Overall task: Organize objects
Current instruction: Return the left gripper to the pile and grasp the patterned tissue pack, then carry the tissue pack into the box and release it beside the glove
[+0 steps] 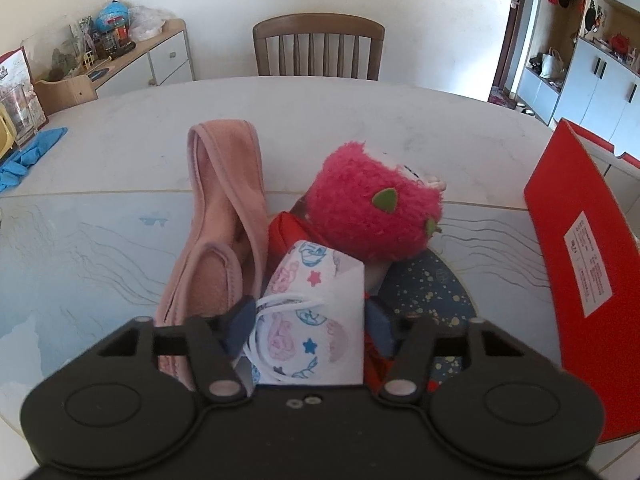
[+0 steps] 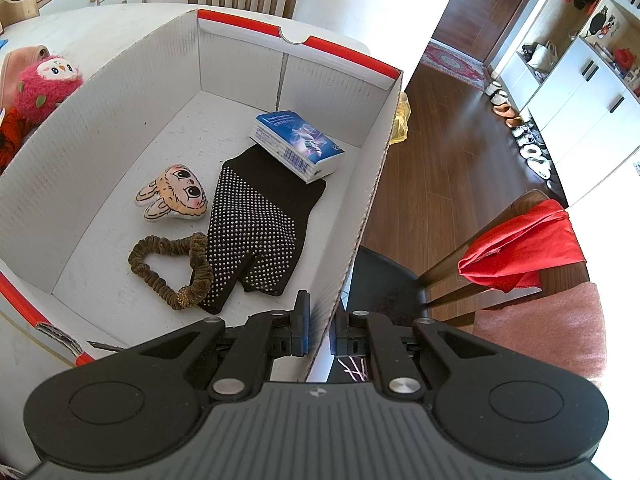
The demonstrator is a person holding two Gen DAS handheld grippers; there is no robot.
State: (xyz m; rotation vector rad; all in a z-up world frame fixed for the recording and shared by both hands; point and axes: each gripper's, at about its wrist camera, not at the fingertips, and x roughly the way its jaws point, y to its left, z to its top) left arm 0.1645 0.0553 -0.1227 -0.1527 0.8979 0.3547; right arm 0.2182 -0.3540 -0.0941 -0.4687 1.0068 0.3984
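left gripper (image 1: 306, 320) closed on face mask (image 1: 310, 320), right gripper (image 2: 320, 330) pinching box wall (image 2: 352, 236).
steadying the box, probably, so as to drop the mask in beside the glove (image 2: 256, 224).

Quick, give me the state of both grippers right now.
Left gripper: shut on the patterned face mask.
Right gripper: shut on the side wall of the cardboard box.
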